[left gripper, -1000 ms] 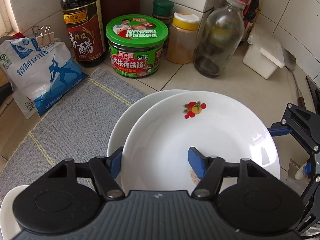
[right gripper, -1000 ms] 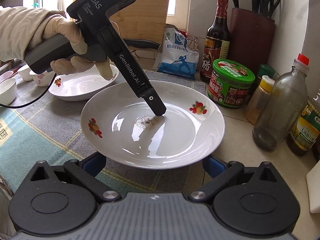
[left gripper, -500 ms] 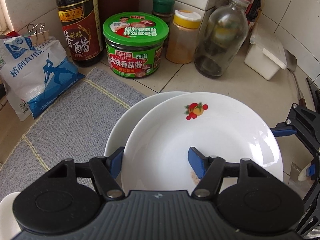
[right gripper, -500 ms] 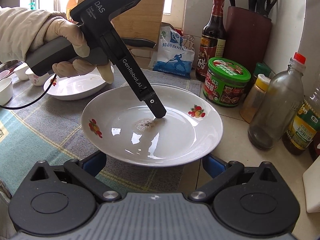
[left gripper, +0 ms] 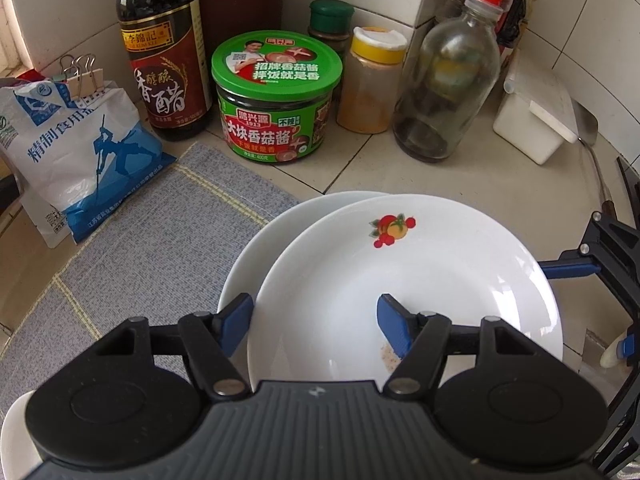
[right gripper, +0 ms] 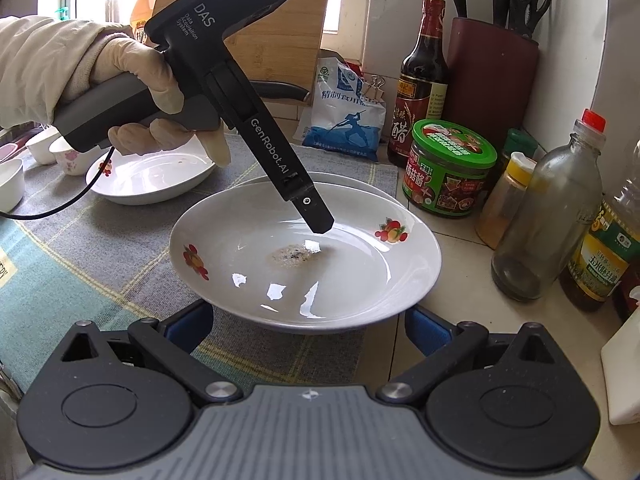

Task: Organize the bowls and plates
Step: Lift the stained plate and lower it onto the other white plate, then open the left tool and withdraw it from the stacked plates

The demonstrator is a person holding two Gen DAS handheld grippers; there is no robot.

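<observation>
A white fruit-print plate (left gripper: 440, 280) (right gripper: 340, 272) with a crumb stain hangs just above a second white plate (left gripper: 256, 256) (right gripper: 352, 184) on the grey mat. My left gripper (left gripper: 316, 320) is shut on the near rim of the upper plate, one finger inside, one outside; its tip shows in the right wrist view (right gripper: 316, 220). My right gripper (right gripper: 308, 326) is open, its blue fingers either side of the plate's rim, below it. A third plate (right gripper: 152, 176) lies at the back left.
Vinegar bottle (left gripper: 164, 52), green jar (left gripper: 276, 100), spice jar (left gripper: 372, 80), glass bottle (left gripper: 448, 80), salt bag (left gripper: 76, 152) and white box (left gripper: 536, 120) line the back. Small cups (right gripper: 68, 156) sit at far left. An oil bottle (right gripper: 604, 248) stands at right.
The left gripper has carried the held plate toward the back right over the lower plate. The right gripper has stayed open beneath the rim.
</observation>
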